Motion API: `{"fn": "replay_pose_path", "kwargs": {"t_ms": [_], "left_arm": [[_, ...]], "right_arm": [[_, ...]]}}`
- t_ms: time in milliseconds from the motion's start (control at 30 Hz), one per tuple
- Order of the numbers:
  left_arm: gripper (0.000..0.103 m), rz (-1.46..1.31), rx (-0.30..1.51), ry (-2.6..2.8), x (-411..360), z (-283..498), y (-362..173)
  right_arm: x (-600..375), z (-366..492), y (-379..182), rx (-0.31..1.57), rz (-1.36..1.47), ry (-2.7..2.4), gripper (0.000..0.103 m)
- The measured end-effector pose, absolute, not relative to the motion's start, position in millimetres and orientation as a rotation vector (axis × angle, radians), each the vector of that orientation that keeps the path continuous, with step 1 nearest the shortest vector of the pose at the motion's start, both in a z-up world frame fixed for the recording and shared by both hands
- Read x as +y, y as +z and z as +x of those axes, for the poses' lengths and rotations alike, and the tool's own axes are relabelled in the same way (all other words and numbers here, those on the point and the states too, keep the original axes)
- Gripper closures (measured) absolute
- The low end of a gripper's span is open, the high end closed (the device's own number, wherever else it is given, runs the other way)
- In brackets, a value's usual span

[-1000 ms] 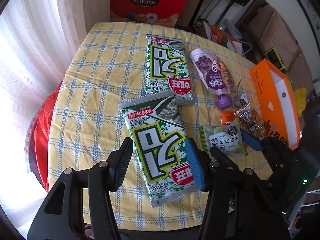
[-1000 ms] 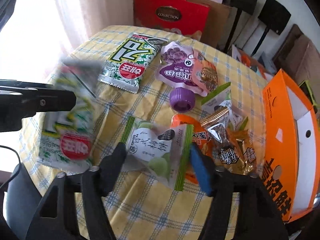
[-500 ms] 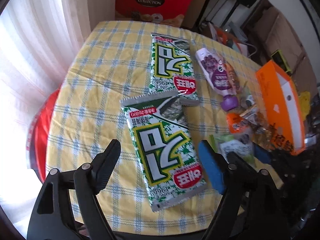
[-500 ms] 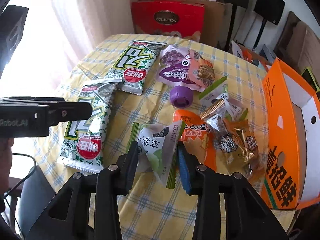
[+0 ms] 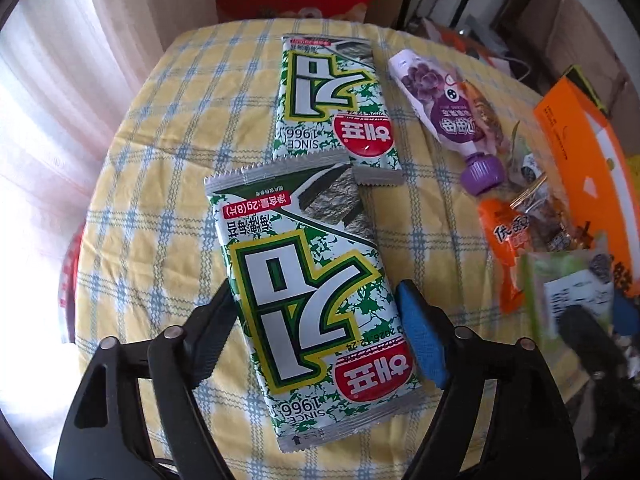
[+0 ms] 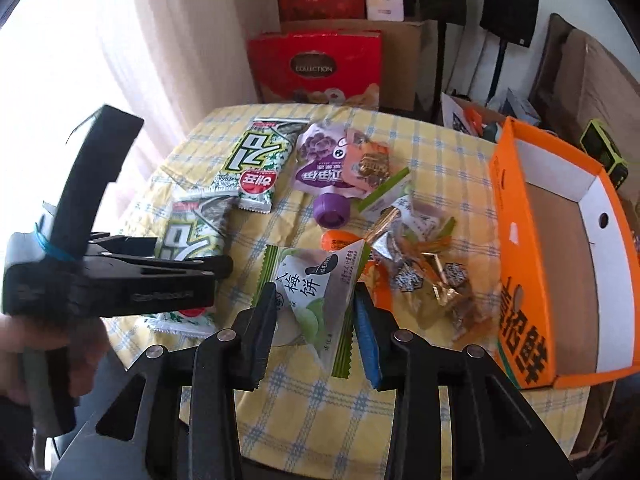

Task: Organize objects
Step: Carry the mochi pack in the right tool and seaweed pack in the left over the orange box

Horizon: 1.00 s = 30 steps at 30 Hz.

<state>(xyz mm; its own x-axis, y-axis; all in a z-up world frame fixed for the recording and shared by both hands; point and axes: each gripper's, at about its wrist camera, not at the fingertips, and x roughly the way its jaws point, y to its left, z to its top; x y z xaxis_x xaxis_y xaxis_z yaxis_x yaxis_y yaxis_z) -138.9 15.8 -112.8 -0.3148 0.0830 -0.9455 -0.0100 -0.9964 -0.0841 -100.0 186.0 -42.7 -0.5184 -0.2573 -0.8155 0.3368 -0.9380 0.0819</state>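
Observation:
My left gripper (image 5: 316,336) is open, its jaws on either side of a green-and-white seaweed packet (image 5: 308,276) that lies flat on the checked tablecloth. A second seaweed packet (image 5: 334,104) lies beyond it. My right gripper (image 6: 314,320) is shut on a green-and-white plum cake packet (image 6: 316,292) and holds it lifted above the table; it also shows blurred in the left wrist view (image 5: 568,284). The left gripper shows in the right wrist view (image 6: 120,276) over the near seaweed packet (image 6: 192,232).
An open orange box (image 6: 556,248) stands at the table's right edge. A purple-capped grape pouch (image 6: 320,168), an orange packet (image 5: 508,232) and several small wrapped snacks (image 6: 424,268) lie between. A red gift box (image 6: 316,68) stands behind the table.
My right gripper has closed on the plum cake packet and lifted it. My left gripper has opened wide and let the near seaweed packet lie on the table.

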Motion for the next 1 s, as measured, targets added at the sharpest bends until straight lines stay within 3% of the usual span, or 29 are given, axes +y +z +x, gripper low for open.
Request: {"fn": "replay_pose_path", "kwargs": {"t_ms": [133, 567, 1000], "left_arm": [[0.039, -1.779, -0.117, 2.493, 12, -136, -110], [0.039, -1.632, -0.083, 2.530, 9, -124, -48], [0.039, -1.485, 0.018, 2.492, 78, -123, 3]], "right_arm": [[192, -93, -34, 0.100, 1.290, -2.484, 0.066], [227, -83, 3, 0.033, 1.231, -2.565, 0.066], [277, -79, 30, -0.028, 1.198, -2.676, 0.066]]}}
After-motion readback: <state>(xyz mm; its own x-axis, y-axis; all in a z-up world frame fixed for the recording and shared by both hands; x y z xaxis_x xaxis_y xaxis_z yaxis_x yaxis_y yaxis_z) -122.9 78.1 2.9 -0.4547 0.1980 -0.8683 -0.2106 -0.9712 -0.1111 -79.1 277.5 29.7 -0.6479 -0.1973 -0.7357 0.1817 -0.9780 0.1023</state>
